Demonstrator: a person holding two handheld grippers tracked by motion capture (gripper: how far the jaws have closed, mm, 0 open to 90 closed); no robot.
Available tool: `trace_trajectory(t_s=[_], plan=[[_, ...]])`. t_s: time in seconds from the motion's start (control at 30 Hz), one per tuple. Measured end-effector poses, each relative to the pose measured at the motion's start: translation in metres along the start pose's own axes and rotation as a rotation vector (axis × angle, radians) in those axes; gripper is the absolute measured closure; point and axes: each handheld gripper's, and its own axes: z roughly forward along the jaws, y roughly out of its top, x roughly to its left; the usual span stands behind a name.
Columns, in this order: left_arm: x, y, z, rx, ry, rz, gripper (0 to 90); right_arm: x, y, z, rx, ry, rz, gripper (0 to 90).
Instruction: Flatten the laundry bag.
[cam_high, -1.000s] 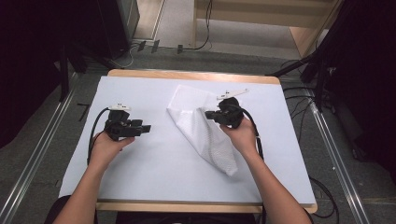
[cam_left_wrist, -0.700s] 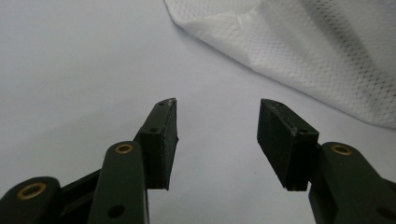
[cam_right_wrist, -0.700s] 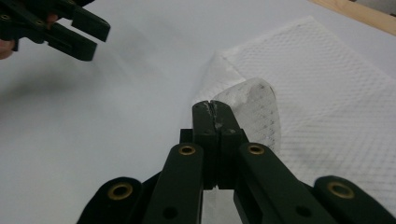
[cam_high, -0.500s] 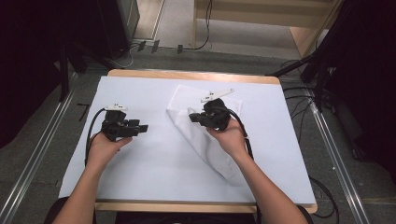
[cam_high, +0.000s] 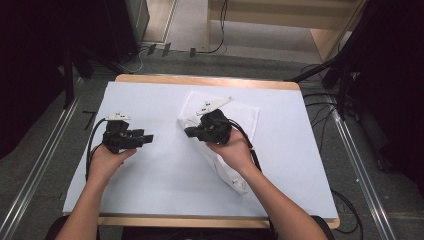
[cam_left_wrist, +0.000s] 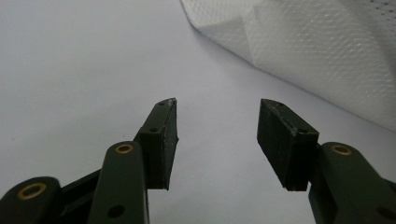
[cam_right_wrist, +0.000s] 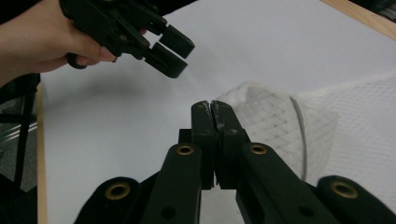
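Note:
A white mesh cloth (cam_high: 242, 114) lies folded on the white-covered table (cam_high: 165, 195), right of the middle. My right gripper (cam_high: 188, 132) points left over the cloth's left edge. In the right gripper view it (cam_right_wrist: 212, 105) is shut, with a raised fold of the cloth (cam_right_wrist: 275, 121) pinched at its tips. Its jaws have just been opening very slightly, and the fold is still caught between them. My left gripper (cam_high: 149, 137) hovers left of the cloth and points right, open with nothing between its pads (cam_left_wrist: 217, 122). The cloth's edge (cam_left_wrist: 327, 46) lies just beyond it.
The table's wooden rim (cam_high: 200, 80) shows along the far and near edges. Metal rails (cam_high: 40, 165) run along the floor on both sides. Cables (cam_high: 325, 100) lie at the far right. In the right gripper view the left gripper (cam_right_wrist: 170, 49) hangs close ahead.
My right gripper has moved left and a little up, drawing the cloth's edge with it, so the cloth has folded over toward the left. The left gripper has stayed put.

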Motion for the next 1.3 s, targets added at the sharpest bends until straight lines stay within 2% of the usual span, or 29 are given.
trace_trajectory(t_s=[0.1,0.27,0.43,0.57,0.7,0.77,0.9,1.0,1.13,1.2,1.3], plan=[[0.002,-0.001,-0.002,-0.006,0.001,-0.006,48.6,0.004,0.004,-0.002,-0.017,0.019,-0.009,76.8],[0.003,-0.001,-0.003,-0.006,0.007,-0.008,48.6,0.008,0.009,-0.010,-0.034,0.016,-0.023,75.1],[0.000,0.000,-0.002,-0.003,0.004,-0.001,48.6,-0.001,0.003,-0.013,-0.036,-0.011,-0.010,75.3],[-0.001,0.002,0.001,-0.003,-0.008,0.002,48.5,-0.009,-0.005,-0.012,-0.032,-0.024,0.006,74.0],[-0.005,0.005,0.008,0.014,-0.022,0.022,48.3,-0.016,-0.012,-0.012,-0.039,-0.044,0.001,73.5],[-0.007,0.007,0.011,0.016,-0.025,0.028,48.2,-0.019,-0.016,-0.012,-0.038,-0.051,0.015,73.3],[-0.007,0.011,0.021,0.028,-0.041,0.029,48.1,-0.027,-0.025,-0.014,-0.028,-0.071,0.037,73.2],[-0.008,0.016,0.031,0.051,-0.049,0.045,48.1,-0.032,-0.034,-0.015,-0.018,-0.092,0.049,72.5],[-0.010,0.021,0.042,0.067,-0.058,0.055,48.1,-0.039,-0.049,-0.022,-0.021,-0.118,0.086,71.9],[-0.011,0.022,0.048,0.062,-0.059,0.060,48.2,-0.041,-0.058,-0.027,-0.010,-0.144,0.100,71.8],[-0.011,0.027,0.056,0.080,-0.066,0.065,48.2,-0.046,-0.070,-0.033,-0.004,-0.173,0.122,70.3]])
